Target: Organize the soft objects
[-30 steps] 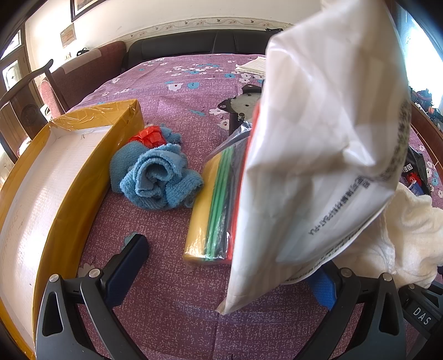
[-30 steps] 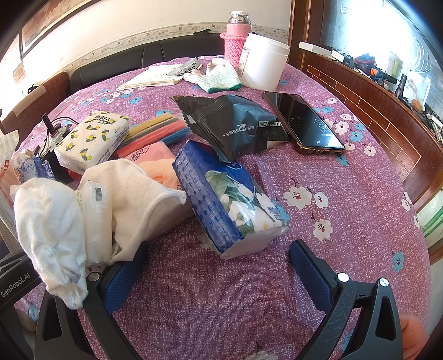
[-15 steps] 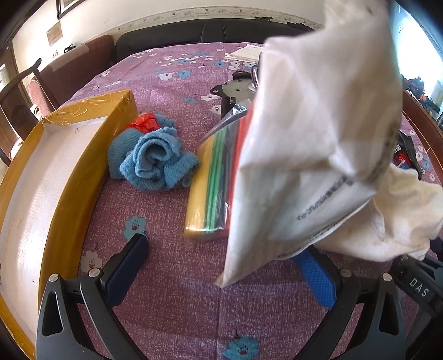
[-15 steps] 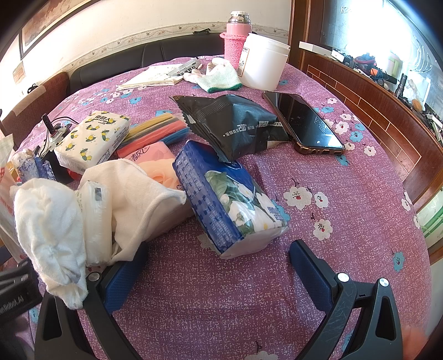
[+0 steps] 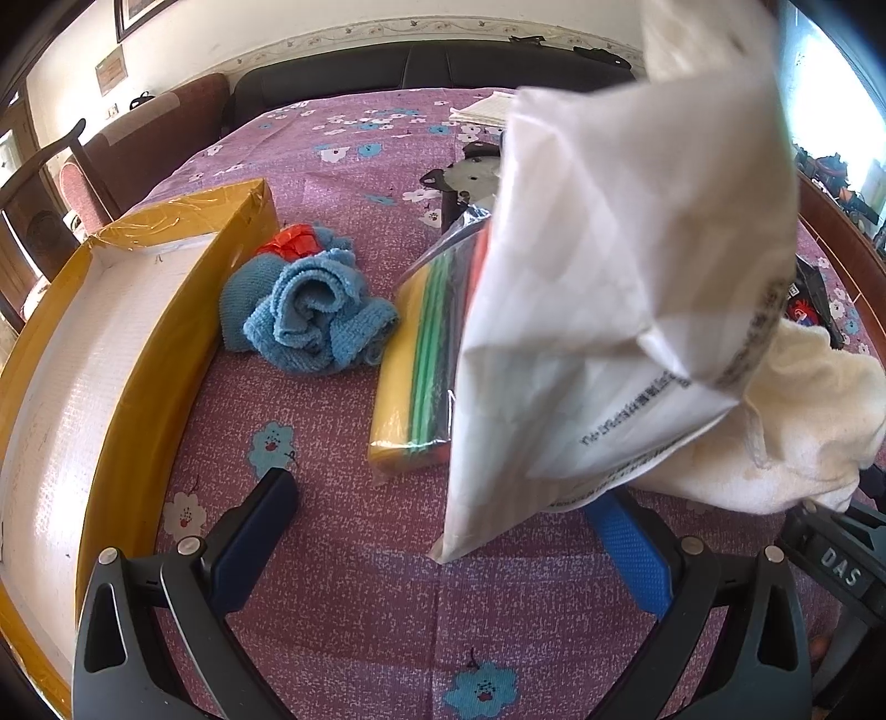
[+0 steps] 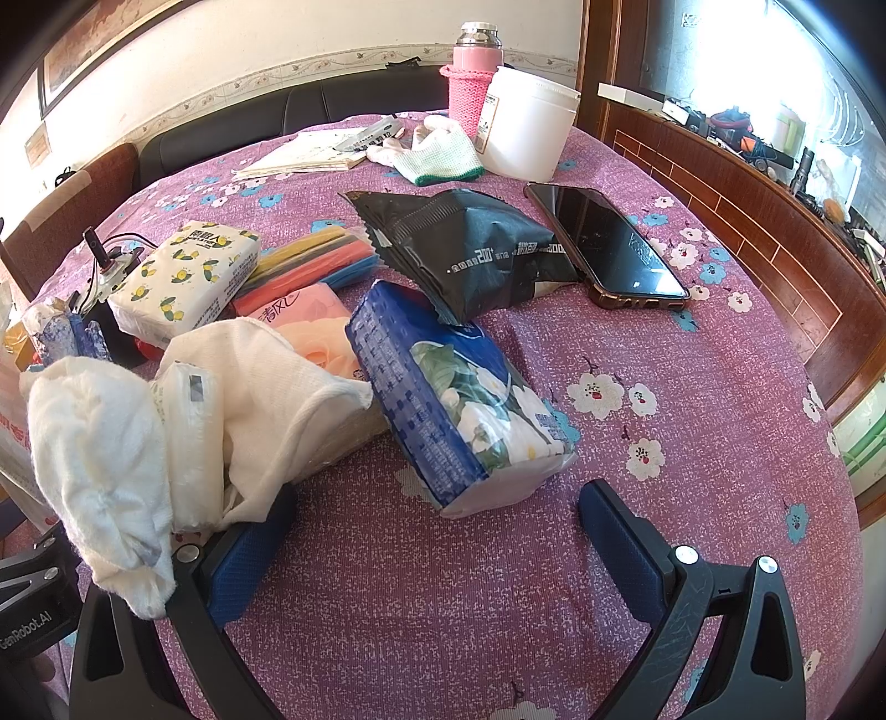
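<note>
L wrist: left gripper jaws wide, empty | white bag upright, long axis vert. | right gripper wide, empty

White bag blurred, top cropped; hides coloured packet (right side); box cut off left.

Bright daylight is streaming through a window onto a reddish-brown wooden ledge; a black leather sofa is sitting against the cream wall.
</note>
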### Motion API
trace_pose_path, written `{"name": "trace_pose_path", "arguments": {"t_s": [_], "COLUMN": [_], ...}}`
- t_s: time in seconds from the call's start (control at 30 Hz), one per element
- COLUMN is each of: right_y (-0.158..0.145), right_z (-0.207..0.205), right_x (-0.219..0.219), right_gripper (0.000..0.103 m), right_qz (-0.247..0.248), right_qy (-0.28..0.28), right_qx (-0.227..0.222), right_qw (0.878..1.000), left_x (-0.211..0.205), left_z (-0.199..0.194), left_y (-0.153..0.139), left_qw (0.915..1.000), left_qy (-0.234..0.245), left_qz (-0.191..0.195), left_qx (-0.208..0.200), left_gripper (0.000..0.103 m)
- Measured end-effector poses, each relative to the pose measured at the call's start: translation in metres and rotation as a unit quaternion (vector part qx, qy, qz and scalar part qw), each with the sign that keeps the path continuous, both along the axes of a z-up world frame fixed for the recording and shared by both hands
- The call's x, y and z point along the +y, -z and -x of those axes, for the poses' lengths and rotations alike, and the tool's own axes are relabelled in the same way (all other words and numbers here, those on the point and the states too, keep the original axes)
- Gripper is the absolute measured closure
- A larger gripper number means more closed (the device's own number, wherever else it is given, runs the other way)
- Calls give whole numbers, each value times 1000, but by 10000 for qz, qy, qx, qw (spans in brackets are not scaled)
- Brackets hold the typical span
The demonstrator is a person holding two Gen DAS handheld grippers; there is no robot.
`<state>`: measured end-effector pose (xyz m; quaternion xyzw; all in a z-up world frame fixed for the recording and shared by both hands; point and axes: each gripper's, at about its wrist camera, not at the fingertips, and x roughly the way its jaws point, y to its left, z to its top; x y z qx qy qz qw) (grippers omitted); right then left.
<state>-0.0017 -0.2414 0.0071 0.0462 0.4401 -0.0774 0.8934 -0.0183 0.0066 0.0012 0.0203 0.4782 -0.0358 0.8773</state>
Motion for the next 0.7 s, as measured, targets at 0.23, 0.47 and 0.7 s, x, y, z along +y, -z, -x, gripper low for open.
{"name": "trace_pose_path", "arguments": {"t_s": [0.23, 0.47, 0.7], "right_y": [-4, -5, -12], "right_z": [12, 12, 39], "right_x": [3, 4, -7], "right_gripper": [1, 1, 1], "right_qz": [-99, -120, -269], "right_qy": [-7, -208, -248], "right_qx": [384, 592, 597], "right_qw": [9992, 9980, 9975], "left_x": [1, 1, 1], "left_z": [2, 2, 2], "left_y": [0, 0, 0], "left_qw": [10000, 10000, 10000], "left_qy": [5, 2, -2], "left_qz": [6, 4, 0], "left_qx": [-3, -4, -6], "left_gripper": [0, 0, 0]}}
